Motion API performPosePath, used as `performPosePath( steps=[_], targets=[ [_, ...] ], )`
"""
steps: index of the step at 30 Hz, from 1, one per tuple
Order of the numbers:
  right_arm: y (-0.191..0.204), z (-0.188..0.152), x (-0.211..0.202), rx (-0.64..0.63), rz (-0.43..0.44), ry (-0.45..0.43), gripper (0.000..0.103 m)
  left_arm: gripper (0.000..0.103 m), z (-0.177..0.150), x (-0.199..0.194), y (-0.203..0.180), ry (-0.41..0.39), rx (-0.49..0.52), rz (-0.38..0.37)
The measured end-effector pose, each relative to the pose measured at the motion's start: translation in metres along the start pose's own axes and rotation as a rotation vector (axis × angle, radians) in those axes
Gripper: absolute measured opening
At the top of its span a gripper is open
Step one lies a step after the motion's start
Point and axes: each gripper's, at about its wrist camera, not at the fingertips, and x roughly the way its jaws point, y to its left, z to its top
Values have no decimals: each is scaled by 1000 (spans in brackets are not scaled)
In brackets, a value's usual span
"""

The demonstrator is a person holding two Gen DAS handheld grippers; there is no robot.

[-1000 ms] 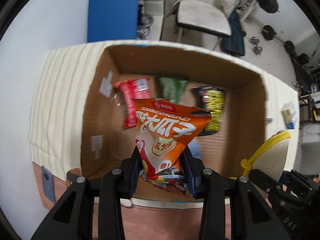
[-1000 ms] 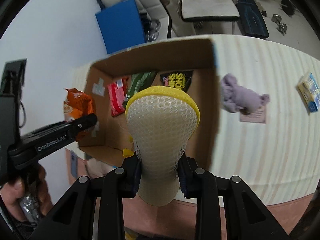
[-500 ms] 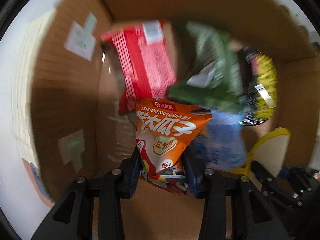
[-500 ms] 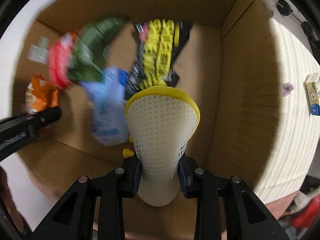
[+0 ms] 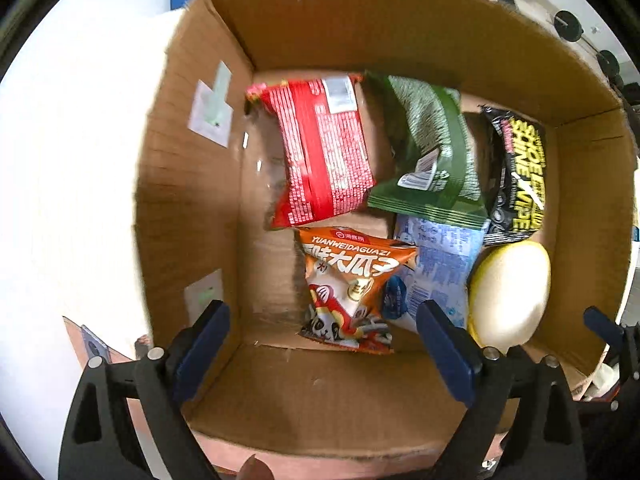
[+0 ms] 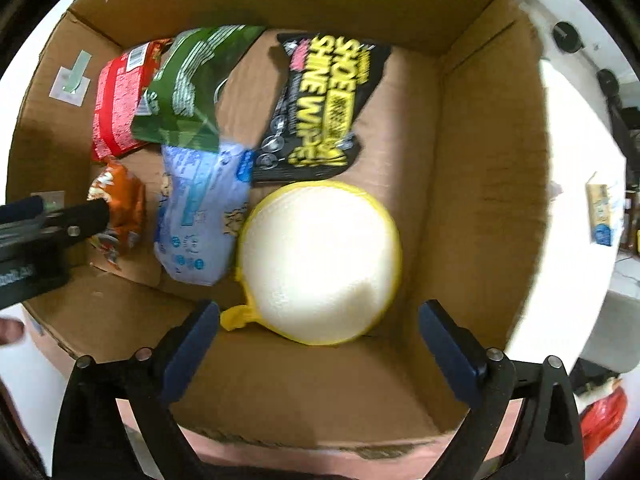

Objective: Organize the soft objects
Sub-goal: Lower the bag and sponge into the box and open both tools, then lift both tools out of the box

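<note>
My cardboard box (image 5: 192,184) fills both wrist views, open top toward the cameras, walls rising to every edge of the frame. It stands on a pale table (image 6: 576,184) seen at the right edge of the right wrist view.

On the box floor, largest first:
- round white sponge pad with yellow rim (image 6: 320,260), lying flat, lower centre of the right wrist view; its yellow tab points lower left. In the left wrist view it sits at the lower right.
- black and yellow wipes pack (image 6: 320,108), just above the pad, touching or nearly so.
- green packet (image 5: 432,152), upper centre of the left wrist view, overlapping the pale blue pack.
- red packet (image 5: 320,152), left of the green one, edges touching.
- pale blue tissue pack (image 6: 200,216), left of the pad.
- orange seed packet (image 5: 348,288), lower centre of the left wrist view, lying loose beside the blue pack.

My left gripper (image 5: 320,356) stands wide; its jaws have just been opening, and the orange packet lies free below them. My right gripper (image 6: 320,356) stands wide too, its jaws just opened, with the pad resting free of both fingers.
</note>
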Motion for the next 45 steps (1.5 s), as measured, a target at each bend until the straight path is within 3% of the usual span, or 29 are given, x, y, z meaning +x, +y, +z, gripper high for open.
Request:
performPosePath(
  steps=[11, 15, 23, 28, 34, 39, 43, 45],
  targets=[
    [-35, -26, -73, 67, 83, -132, 103, 98, -31, -63, -17, -167, 6, 6],
    [-37, -48, -97, 71, 105, -190, 103, 98, -58, -95, -22, -242, -8, 6],
    [-31, -84, -111, 82, 133, -318, 103, 98, -102, -136, -21, -376, -40, 14],
    [-36, -108, -134, 79, 154, -374, 103, 98, -127, -155, -26, -423, -38, 12],
    [-43, -121, -143, 81, 206, -385, 103, 98, -133, -169, -40, -448, -23, 4],
    [-74, -129, -146, 126, 275, -399, 103, 98, -121, -186, -85, -482, 53, 2],
    [-138, -140, -145, 225, 286, -407, 103, 98, -97, -192, -154, -503, 209, 19],
    [-172, -142, -143, 272, 260, -405, 103, 98, -77, -187, -205, -489, 338, 57]
  ],
)
